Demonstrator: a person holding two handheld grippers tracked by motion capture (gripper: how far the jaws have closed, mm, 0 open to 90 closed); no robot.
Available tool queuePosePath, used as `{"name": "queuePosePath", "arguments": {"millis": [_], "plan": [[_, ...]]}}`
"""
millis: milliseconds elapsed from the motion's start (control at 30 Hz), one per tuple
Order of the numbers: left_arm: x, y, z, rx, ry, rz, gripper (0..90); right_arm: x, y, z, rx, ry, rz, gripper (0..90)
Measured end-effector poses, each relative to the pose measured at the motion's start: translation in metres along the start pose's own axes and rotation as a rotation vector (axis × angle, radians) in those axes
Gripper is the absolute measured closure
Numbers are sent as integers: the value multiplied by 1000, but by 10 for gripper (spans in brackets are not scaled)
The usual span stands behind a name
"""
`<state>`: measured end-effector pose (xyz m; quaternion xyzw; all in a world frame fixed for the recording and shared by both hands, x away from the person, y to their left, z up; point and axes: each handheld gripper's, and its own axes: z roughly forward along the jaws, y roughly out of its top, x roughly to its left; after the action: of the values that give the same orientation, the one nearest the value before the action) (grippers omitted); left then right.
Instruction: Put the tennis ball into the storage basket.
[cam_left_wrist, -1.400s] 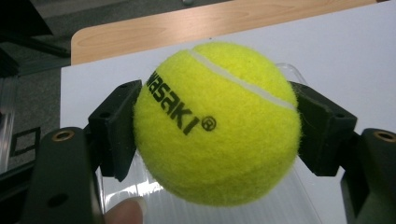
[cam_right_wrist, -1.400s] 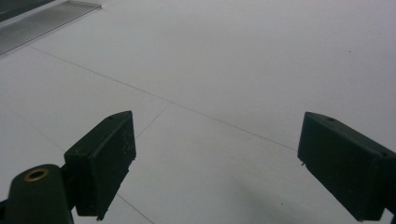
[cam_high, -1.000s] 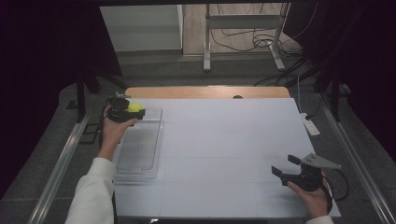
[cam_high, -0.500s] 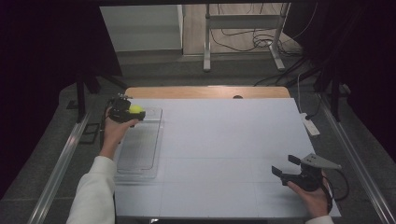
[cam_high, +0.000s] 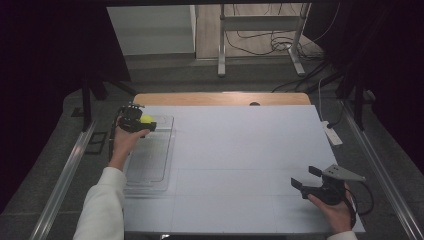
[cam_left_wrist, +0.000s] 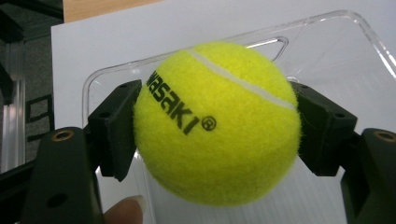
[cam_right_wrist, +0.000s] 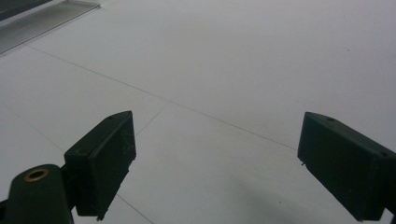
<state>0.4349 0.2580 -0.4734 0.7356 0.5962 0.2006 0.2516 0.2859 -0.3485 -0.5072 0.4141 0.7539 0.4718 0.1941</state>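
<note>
The left gripper (cam_high: 142, 122) is clamped on a yellow tennis ball (cam_left_wrist: 217, 122), held over the far end of a clear tray (cam_high: 150, 162), near its rim. The right gripper (cam_right_wrist: 217, 163) hangs with jaws apart over bare bench (cam_high: 240, 145), well away.

A clear tray (cam_high: 150, 165) lies along the left edge of the tabletop (cam_high: 240, 150). The left gripper (cam_high: 142, 122) holds a ball (cam_high: 146, 119) over the tray's far end. The right gripper (cam_high: 307, 180) sits near the front right corner, well apart from the tray.
</note>
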Motion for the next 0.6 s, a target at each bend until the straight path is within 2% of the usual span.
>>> {"name": "queuePosePath", "arguments": {"millis": [133, 233, 600], "plan": [[1, -1, 3, 16, 8, 10, 262, 0, 0, 0, -1, 2, 1, 116], [2, -5, 8, 34, 9, 0, 262, 0, 0, 0, 0, 2, 0, 116], [2, -8, 14, 58, 11, 1, 262, 0, 0, 1, 4, 1, -1, 117]]}}
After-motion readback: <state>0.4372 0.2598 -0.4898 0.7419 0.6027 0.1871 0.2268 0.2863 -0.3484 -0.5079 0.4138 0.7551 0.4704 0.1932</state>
